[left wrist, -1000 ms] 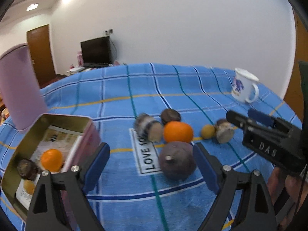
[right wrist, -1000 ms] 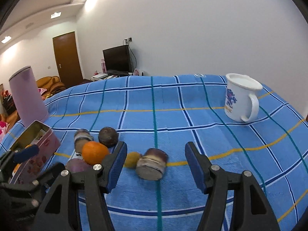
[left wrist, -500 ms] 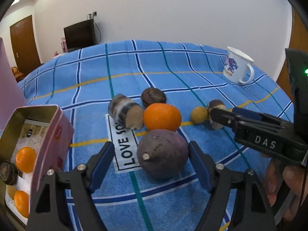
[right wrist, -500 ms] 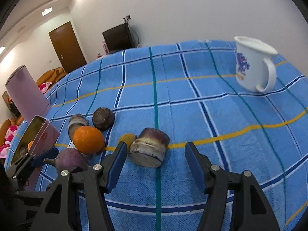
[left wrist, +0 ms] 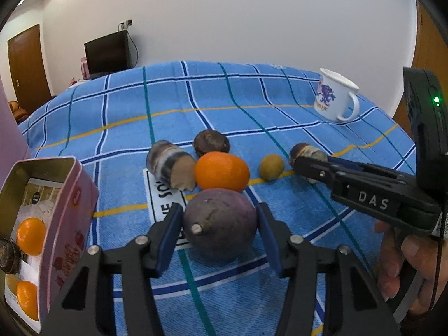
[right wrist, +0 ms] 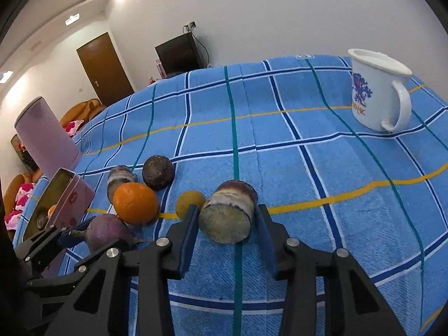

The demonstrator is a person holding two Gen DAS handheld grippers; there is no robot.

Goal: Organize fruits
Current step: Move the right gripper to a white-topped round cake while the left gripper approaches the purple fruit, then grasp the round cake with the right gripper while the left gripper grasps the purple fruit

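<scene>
Both tools, wide a sec ago, closing now. Left tool [left wrist: 219, 225] pinching purple fruit [left wrist: 221, 224]; right tool [right wrist: 226, 225] pinching cane chunk [right wrist: 228, 215]. Next: tin [left wrist: 71, 196] at 9 o'clock, I'm guessing.

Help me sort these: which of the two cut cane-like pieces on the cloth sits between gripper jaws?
The cut piece nearest the white mug, between the right gripper's closing jaws. The other cut piece lies free beside the orange.

Bright, even ceiling light [right wrist: 72, 18]; soft shadows under the fruit, sharp focus, strong fisheye bending and dark corners.
</scene>
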